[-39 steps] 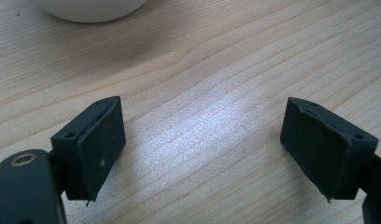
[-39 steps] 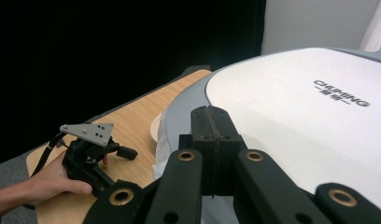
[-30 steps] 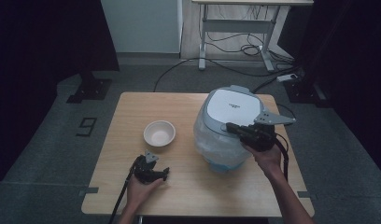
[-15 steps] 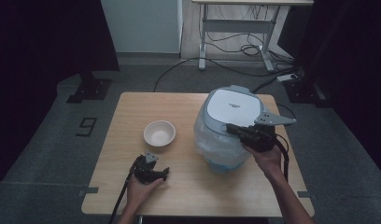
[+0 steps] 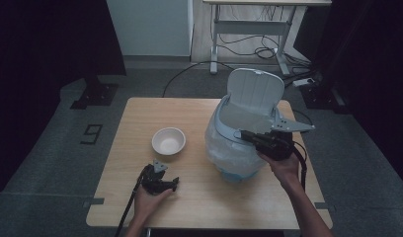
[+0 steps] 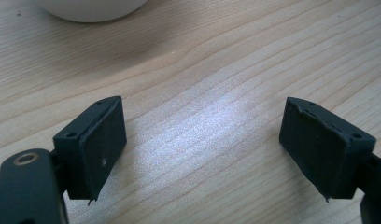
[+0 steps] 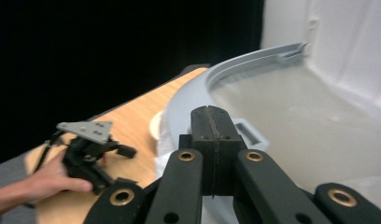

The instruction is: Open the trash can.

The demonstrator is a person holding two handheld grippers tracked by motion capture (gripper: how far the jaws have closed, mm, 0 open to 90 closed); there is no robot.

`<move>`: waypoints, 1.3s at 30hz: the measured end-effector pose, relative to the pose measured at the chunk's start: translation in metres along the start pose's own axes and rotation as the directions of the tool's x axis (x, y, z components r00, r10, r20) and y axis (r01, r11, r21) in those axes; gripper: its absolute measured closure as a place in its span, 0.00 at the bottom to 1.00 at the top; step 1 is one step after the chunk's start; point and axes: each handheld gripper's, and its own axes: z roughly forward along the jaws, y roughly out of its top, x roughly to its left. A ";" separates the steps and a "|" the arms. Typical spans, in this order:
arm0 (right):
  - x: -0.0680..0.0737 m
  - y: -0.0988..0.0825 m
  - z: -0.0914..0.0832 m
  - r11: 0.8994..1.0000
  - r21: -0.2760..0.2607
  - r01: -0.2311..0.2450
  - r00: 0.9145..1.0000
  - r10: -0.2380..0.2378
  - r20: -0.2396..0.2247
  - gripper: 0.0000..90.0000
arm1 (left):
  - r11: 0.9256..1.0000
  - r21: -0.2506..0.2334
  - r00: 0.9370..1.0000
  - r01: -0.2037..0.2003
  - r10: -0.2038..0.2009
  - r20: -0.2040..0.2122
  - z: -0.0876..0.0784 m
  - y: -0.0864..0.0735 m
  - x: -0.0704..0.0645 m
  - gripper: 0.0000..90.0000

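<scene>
Lid now up; no legible writing

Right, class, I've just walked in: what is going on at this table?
A person works at a wooden table with a gripper in each hand. The right gripper, jaws shut with nothing between them, sits at the front rim of a pale blue rice cooker whose lid stands open. The left gripper rests on the table with jaws open, near a white bowl.
</scene>
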 end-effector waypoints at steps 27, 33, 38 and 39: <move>-0.056 -0.107 -0.098 0.972 -0.201 -0.122 0.938 0.179 0.298 0.45 | 1.000 -0.005 1.000 0.003 -0.003 -0.002 0.000 0.000 0.000 0.16; -0.070 -0.131 -0.097 0.969 -0.181 -0.167 0.921 0.219 0.322 0.43 | 1.000 -0.005 1.000 0.002 -0.002 -0.002 0.000 0.000 0.000 0.16; -0.081 -0.159 -0.087 0.967 -0.100 -0.236 0.907 0.256 0.334 0.42 | 1.000 -0.005 1.000 0.002 -0.002 -0.002 0.000 0.000 0.000 0.16; -0.081 -0.159 -0.087 0.967 -0.100 -0.236 0.907 0.256 0.334 0.42 | 1.000 -0.005 1.000 0.002 -0.002 -0.002 0.000 0.000 0.000 0.16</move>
